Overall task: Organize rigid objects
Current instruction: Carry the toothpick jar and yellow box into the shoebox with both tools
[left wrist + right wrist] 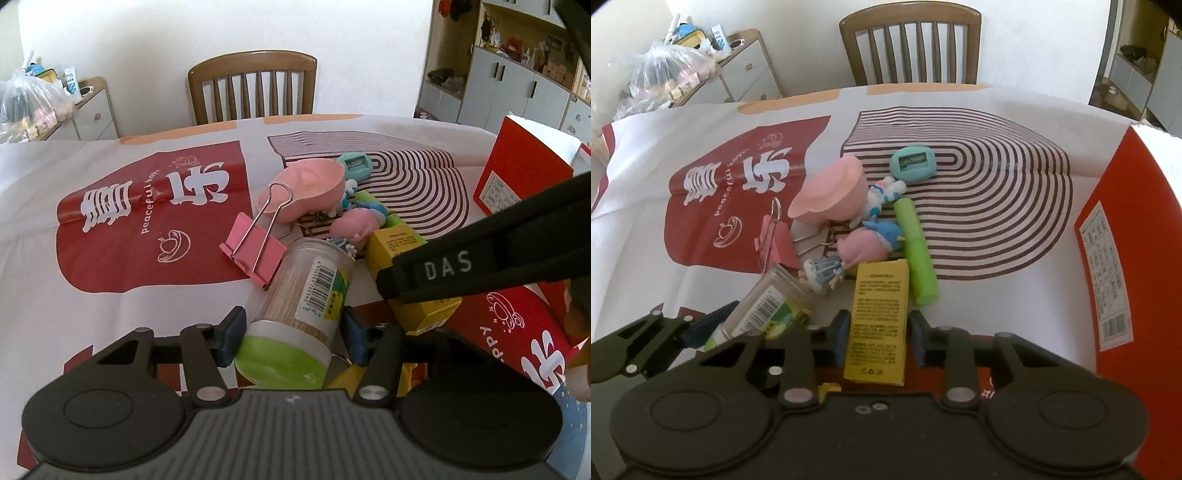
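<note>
A clear toothpick jar (306,291) with a green lid lies on its side on the printed tablecloth (110,177). My left gripper (293,334) is shut on the jar near its lid, a blue pad against each side. A yellow box (879,325) lies flat to the jar's right. My right gripper (877,332) is shut on the box's near half. One black arm of the right gripper crosses the left wrist view over the yellow box (399,247). The jar (764,306) shows in the right wrist view too.
Behind these lies a heap: a pink binder clip (255,251), a pink bowl (831,195), a teal sharpener (912,162), a green tube (918,251) and small toy figures (871,240). A tall red carton (1123,258) stands at the right. A wooden chair (255,88) stands behind the table.
</note>
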Demonstrator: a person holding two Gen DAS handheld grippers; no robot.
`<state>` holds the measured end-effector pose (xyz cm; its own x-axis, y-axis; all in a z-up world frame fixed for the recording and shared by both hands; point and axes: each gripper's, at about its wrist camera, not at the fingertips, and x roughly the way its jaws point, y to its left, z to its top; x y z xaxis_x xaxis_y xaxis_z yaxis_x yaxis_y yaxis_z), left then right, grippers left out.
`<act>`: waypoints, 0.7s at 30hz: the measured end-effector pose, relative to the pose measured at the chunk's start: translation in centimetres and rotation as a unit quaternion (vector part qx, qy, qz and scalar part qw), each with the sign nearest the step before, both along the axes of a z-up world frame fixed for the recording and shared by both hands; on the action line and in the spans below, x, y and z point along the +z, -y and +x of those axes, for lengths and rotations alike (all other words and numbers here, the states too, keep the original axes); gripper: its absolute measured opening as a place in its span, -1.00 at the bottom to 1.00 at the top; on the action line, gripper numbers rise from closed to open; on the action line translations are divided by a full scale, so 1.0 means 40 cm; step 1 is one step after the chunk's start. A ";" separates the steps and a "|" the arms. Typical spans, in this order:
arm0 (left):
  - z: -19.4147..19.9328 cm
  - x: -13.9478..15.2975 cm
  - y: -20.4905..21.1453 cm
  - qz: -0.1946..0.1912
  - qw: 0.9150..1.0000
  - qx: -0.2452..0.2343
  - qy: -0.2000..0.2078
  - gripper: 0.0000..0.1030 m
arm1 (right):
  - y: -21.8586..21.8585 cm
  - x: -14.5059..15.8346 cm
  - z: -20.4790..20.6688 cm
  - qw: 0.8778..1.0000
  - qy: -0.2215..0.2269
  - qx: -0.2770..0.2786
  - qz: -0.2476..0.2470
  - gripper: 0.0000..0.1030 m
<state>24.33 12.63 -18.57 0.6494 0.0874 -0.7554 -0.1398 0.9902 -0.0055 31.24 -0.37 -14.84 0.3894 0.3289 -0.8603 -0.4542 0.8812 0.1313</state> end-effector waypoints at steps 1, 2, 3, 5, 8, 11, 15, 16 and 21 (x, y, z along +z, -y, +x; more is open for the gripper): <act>0.000 0.001 0.000 -0.001 1.000 0.000 -0.001 0.05 | 0.004 0.004 -0.003 1.000 0.001 -0.001 0.002 -0.43; 0.000 0.001 0.000 -0.001 1.000 0.000 -0.003 0.04 | 0.009 0.008 -0.005 1.000 0.003 -0.002 0.003 -0.43; -0.001 0.002 0.000 -0.003 1.000 0.000 -0.003 0.02 | 0.014 0.012 -0.008 1.000 0.004 -0.005 0.004 -0.43; -0.002 0.006 -0.003 -0.006 1.000 0.002 -0.003 -0.08 | 0.027 0.020 -0.013 1.000 0.004 -0.011 0.006 -0.43; -0.006 0.016 -0.011 -0.018 1.000 0.007 0.001 -0.09 | 0.048 0.034 -0.024 1.000 0.005 -0.020 0.015 -0.44; -0.011 0.028 -0.014 -0.022 1.000 0.006 0.003 -0.09 | 0.062 0.053 -0.039 0.999 0.010 -0.022 0.021 -0.44; -0.025 0.058 -0.014 -0.029 1.000 0.007 0.009 -0.09 | 0.079 0.084 -0.060 0.999 0.014 -0.024 0.032 -0.44; -0.029 0.067 -0.013 -0.031 0.999 0.009 0.010 -0.09 | 0.084 0.092 -0.066 0.999 0.015 -0.025 0.034 -0.44; -0.054 0.117 -0.001 -0.035 0.999 0.019 0.008 -0.09 | 0.104 0.141 -0.099 0.998 0.027 -0.023 0.043 -0.44</act>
